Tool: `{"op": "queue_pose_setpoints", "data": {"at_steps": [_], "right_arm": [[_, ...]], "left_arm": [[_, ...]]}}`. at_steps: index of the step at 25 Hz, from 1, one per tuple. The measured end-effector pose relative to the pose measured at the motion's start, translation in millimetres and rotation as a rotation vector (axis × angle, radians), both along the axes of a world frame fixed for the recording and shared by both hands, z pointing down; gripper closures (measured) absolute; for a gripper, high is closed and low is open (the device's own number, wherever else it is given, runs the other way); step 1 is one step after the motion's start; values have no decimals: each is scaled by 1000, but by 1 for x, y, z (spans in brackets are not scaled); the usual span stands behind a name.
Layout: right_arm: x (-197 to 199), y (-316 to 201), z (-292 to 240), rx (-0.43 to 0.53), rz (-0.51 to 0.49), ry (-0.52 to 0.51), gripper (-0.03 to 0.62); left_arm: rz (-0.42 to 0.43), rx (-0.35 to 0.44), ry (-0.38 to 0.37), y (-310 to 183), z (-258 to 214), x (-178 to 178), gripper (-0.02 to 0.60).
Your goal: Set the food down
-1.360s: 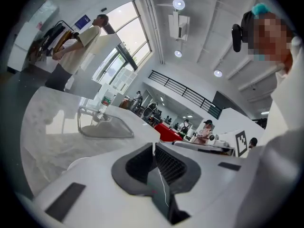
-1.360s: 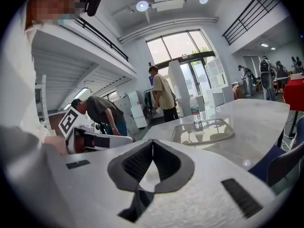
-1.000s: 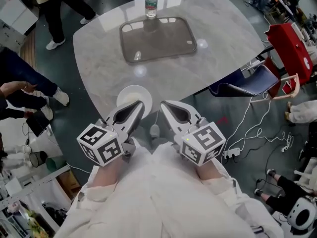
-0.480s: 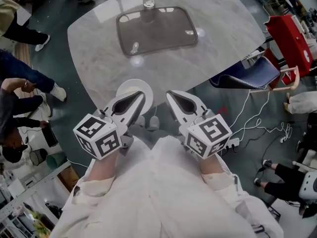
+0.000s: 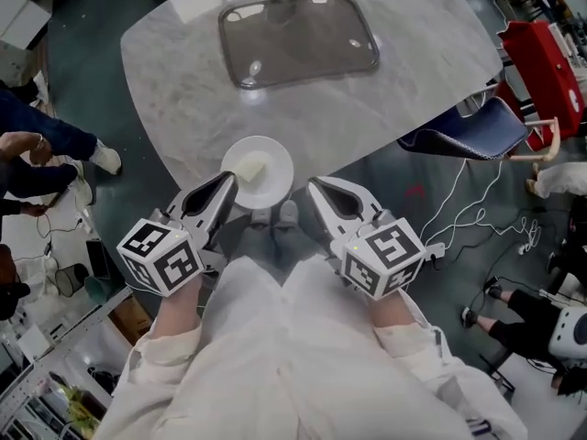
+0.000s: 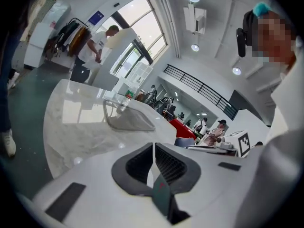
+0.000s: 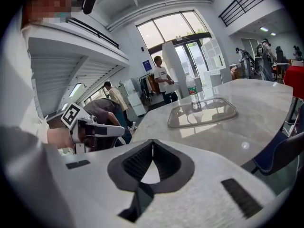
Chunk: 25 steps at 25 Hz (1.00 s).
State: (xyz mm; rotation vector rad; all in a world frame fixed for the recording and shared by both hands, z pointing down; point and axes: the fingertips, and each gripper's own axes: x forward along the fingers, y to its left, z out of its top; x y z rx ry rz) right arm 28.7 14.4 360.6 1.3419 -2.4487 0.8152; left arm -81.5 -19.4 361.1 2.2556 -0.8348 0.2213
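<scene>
So, the left gripper [image 6: 153, 148] has its jaws pinched shut on the plate [image 5: 275, 189] rim, far as I can judge. The right gripper [image 7: 152, 146] is closed on nothing. The plate hangs at the near table [image 5: 413, 71] edge, with the food [image 5: 254, 168], a pale squarish chunk, on it. Looks like the carry-in step. Next it needs to go level over the marble and lower flat before letting go. The plate's round, white and glossy, so probably slippy. A smoky see-through tray [image 5: 298, 39] sits farther back.
</scene>
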Motion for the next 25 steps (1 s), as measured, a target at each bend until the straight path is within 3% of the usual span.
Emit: {"op": "queue_pose_setpoints", "data": {"at_steps": [9,25], "right_arm": [[-19,2,35,-104,-29,-27,592],[-30,14,92,-271,-11,-38,591]], "left_arm": [[7,-124,-6,15,43,-8,554],[-49,-250,-116,29,106,-30,554]]}}
